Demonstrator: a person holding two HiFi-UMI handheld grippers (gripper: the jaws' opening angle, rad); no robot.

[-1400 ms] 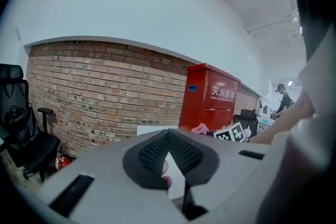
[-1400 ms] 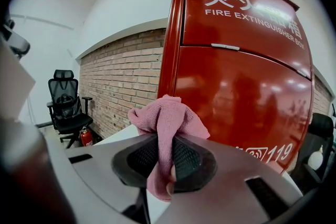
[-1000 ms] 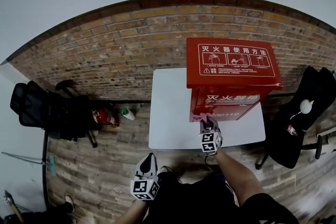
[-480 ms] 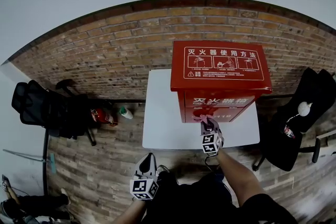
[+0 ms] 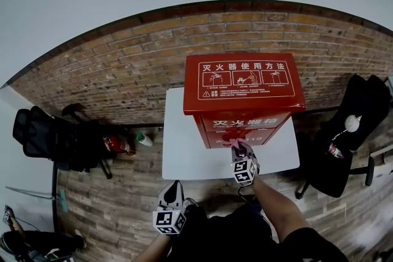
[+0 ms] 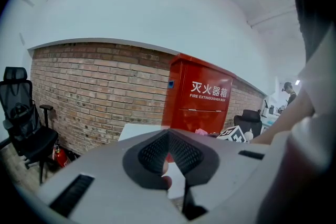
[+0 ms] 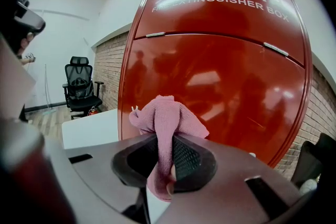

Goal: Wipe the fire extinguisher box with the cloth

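Right tool (image 7: 160, 162) clamped on pink cloth (image 7: 165, 118), still against lower front of fire extinguisher box (image 5: 244, 92) on bench (image 5: 187, 153). Barely shifted lately, so wiping hardly begun. Left tool (image 6: 169, 157) closed, empty, low.

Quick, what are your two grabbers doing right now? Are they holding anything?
Left gripper: closed, holding nothing.
Right gripper: closed on the pink cloth.
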